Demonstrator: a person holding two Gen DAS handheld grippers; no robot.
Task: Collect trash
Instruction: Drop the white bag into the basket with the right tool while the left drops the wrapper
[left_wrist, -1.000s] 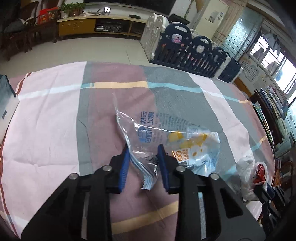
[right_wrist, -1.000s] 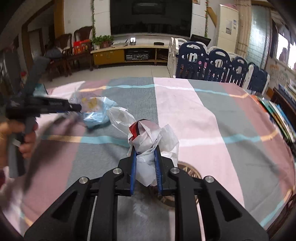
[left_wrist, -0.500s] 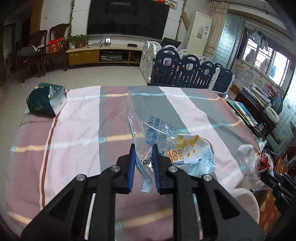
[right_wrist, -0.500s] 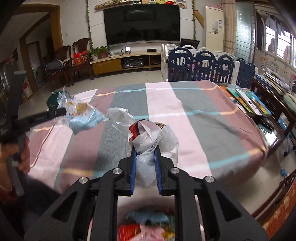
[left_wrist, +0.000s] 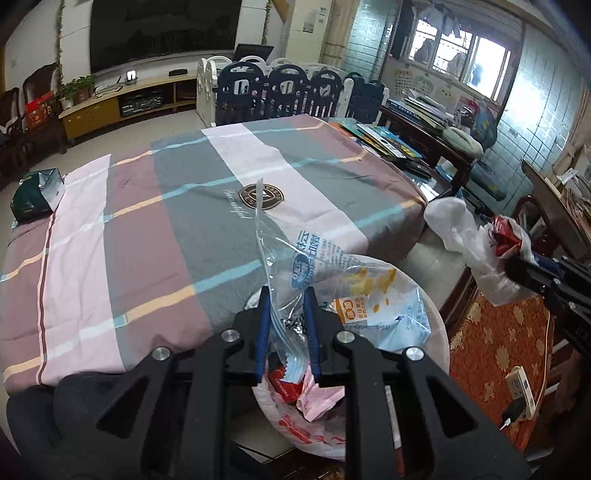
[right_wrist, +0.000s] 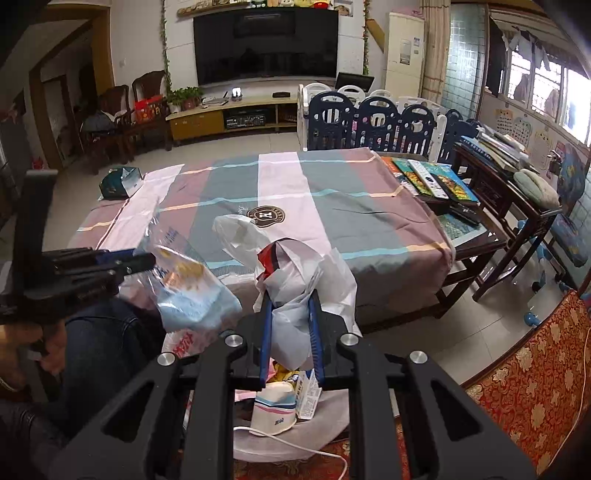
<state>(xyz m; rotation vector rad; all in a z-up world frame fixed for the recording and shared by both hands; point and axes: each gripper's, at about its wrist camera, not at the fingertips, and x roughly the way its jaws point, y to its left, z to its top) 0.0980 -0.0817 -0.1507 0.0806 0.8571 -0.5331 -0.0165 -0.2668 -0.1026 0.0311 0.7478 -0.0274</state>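
My left gripper (left_wrist: 287, 314) is shut on a clear plastic snack bag (left_wrist: 332, 280) with blue and yellow print, held above a white-lined trash bin (left_wrist: 432, 317) beside the table. The bag also shows in the right wrist view (right_wrist: 192, 288), with the left gripper (right_wrist: 147, 262). My right gripper (right_wrist: 290, 321) is shut on a crumpled white plastic bag with a red patch (right_wrist: 295, 280), held over the bin (right_wrist: 280, 435), which holds wrappers and a paper cup. That bag and the right gripper show at the right of the left wrist view (left_wrist: 476, 240).
The table with a striped pink, grey and mauve cloth (left_wrist: 177, 206) lies ahead. A dark green box (left_wrist: 35, 192) sits at its far left corner. Books and remotes (right_wrist: 432, 177) lie at its right end. A wooden side table (right_wrist: 509, 192) and a red patterned rug (right_wrist: 524, 376) are to the right.
Both grippers have lifted their bags off the table and drawn back past its near edge. They now hang over the trash bin, which has come into view below.
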